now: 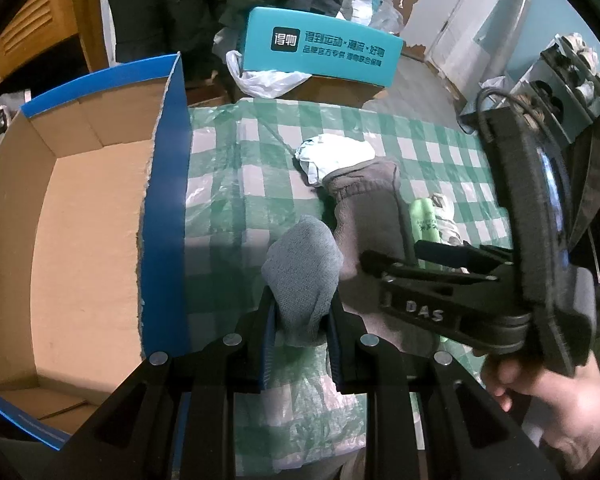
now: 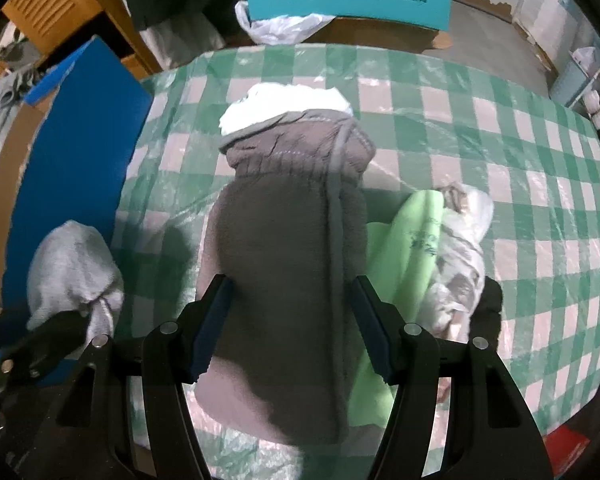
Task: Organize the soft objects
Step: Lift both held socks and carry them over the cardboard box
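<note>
My left gripper point(image 1: 302, 320) is shut on a light grey sock point(image 1: 302, 276) and holds it above the checked tablecloth, just right of the open cardboard box point(image 1: 80, 240) with the blue rim. The sock also shows in the right wrist view point(image 2: 74, 268). My right gripper point(image 2: 290, 320) is open, its jaws on either side of a brown fleece glove point(image 2: 288, 248) that lies on the table. A white cloth point(image 2: 284, 106) lies under the glove's far end. A green cloth point(image 2: 404, 248) and a crumpled pale item point(image 2: 460, 248) lie to its right.
The box's blue wall point(image 1: 168, 216) stands just left of the held sock. A teal shoe box point(image 1: 320, 46) and a white plastic bag point(image 1: 264, 80) sit beyond the table's far edge. Dark clothes hang behind. A shoe rack point(image 1: 572, 76) stands at the right.
</note>
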Demonstrator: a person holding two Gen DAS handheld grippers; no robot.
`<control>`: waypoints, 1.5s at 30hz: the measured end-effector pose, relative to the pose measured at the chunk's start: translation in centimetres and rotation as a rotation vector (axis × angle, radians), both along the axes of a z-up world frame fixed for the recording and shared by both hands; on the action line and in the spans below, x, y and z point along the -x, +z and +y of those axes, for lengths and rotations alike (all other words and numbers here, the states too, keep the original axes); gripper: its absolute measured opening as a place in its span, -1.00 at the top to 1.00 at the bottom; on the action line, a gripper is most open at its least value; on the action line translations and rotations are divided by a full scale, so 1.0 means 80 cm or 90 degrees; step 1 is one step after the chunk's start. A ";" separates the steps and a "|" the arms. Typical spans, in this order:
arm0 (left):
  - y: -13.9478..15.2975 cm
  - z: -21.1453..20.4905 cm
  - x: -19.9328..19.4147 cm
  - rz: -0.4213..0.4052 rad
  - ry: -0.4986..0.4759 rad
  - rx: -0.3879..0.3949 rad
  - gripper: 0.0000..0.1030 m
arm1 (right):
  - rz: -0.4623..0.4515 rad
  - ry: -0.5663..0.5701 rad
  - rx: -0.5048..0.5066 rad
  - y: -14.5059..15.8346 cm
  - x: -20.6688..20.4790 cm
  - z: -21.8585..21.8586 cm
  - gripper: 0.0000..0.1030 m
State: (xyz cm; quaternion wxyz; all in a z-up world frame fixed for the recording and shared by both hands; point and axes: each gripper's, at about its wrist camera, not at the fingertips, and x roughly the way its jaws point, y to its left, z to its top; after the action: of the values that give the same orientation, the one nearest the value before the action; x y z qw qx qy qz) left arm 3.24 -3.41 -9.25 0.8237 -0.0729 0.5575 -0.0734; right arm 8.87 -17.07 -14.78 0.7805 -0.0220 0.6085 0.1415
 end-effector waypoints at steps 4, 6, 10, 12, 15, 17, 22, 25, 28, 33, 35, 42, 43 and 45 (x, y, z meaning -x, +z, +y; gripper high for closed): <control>0.000 0.004 0.001 0.001 0.001 0.004 0.56 | -0.001 0.007 0.018 -0.010 0.000 0.007 -0.22; 0.000 0.003 0.001 0.002 0.001 0.004 0.56 | -0.002 0.013 0.025 -0.014 -0.001 0.009 -0.22; 0.002 0.005 0.002 0.000 0.001 0.006 0.56 | -0.005 0.026 0.033 -0.021 0.000 0.013 0.18; 0.004 0.007 0.003 -0.002 0.003 0.007 0.56 | -0.013 0.033 0.037 -0.020 0.002 0.014 0.38; 0.007 0.009 0.005 -0.005 0.005 0.010 0.56 | -0.030 0.039 0.038 -0.013 0.006 0.015 0.56; 0.010 0.010 0.006 -0.008 0.006 0.011 0.56 | -0.041 0.040 0.036 -0.005 0.010 0.015 0.61; 0.021 0.012 0.011 -0.023 0.005 0.015 0.56 | -0.064 0.034 0.020 0.022 0.016 0.008 0.63; 0.029 0.013 0.013 -0.032 0.005 0.017 0.56 | -0.077 0.028 0.004 0.041 0.019 0.003 0.63; 0.037 0.016 0.016 -0.041 0.006 0.018 0.56 | -0.087 0.022 -0.011 0.060 0.022 0.000 0.63; 0.053 0.024 0.021 -0.062 0.013 0.018 0.56 | -0.109 0.019 -0.027 0.086 0.028 -0.001 0.63; 0.061 0.029 0.022 -0.073 0.016 0.014 0.56 | -0.116 0.021 -0.034 0.096 0.030 0.001 0.63; 0.078 0.049 0.030 -0.095 0.034 0.007 0.56 | -0.139 0.035 -0.052 0.125 0.033 0.016 0.63; 0.080 0.052 0.031 -0.097 0.037 0.007 0.56 | -0.142 0.039 -0.056 0.130 0.033 0.020 0.63; 0.084 0.059 0.032 -0.102 0.043 0.004 0.56 | -0.149 0.044 -0.063 0.138 0.035 0.026 0.63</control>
State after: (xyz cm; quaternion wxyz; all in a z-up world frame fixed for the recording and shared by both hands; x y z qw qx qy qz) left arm 0.68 1.31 -2.51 0.8675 -0.0878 0.4867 -0.0530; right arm 6.10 -15.01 -3.71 0.8409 -0.0209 0.5046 0.1943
